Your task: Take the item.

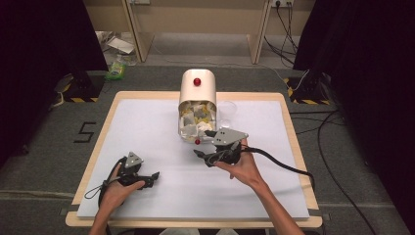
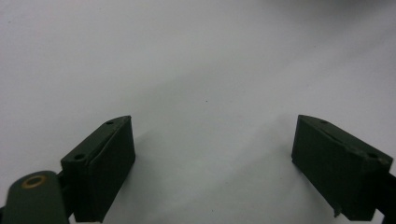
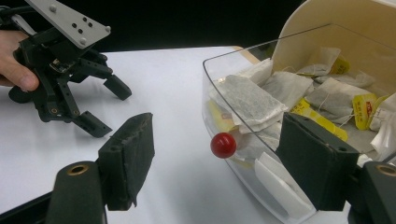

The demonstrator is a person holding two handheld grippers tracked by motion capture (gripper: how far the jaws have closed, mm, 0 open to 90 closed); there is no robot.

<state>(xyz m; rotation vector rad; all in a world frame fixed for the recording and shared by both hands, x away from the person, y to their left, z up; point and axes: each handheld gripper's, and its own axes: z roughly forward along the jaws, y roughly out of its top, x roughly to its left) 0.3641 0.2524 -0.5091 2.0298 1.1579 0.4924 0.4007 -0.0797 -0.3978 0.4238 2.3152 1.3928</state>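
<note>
- The right gripper sits at the mouth of the cream container, which lies on its side at the far middle of the table.
- Its jaws stand wide apart around the clear drawer; one is inside among the tea bags, the other out over the table, pressing on nothing that I can see.
- The red knob on the drawer's front lies between the jaws, untouched.
- The left gripper rests low over the table's near left, well apart from the container, its jaws apart with bare white surface between them.
</note>
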